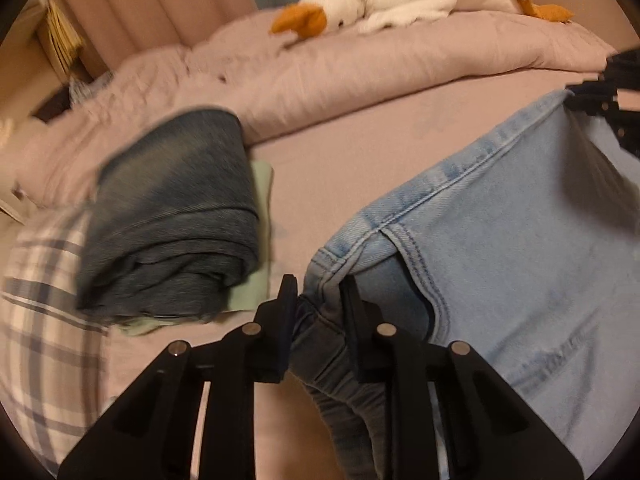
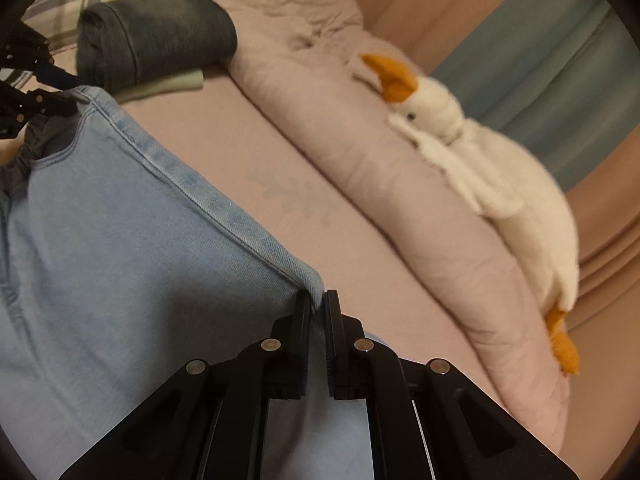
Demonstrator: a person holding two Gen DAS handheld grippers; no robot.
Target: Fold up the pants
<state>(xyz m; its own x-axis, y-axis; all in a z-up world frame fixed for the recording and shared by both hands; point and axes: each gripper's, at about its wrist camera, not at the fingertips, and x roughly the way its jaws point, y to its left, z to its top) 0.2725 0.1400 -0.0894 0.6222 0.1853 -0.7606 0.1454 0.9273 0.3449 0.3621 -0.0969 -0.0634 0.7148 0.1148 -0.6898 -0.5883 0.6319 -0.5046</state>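
The light-blue jeans hang stretched between the two tongs above the bed, filling the lower right of the left view and the lower left of the right view. The left tongs, at bottom centre of their view, are narrowed onto the bunched elastic waistband corner, cloth pinched between the pads. The right tongs, at bottom centre of theirs, are nearly closed on a seam edge of the jeans. On the pink sheet, left of the jeans, lie folded dark jeans atop a pale green cloth, next to a plaid pillow. A white plush goose rests on the rolled duvet beyond.
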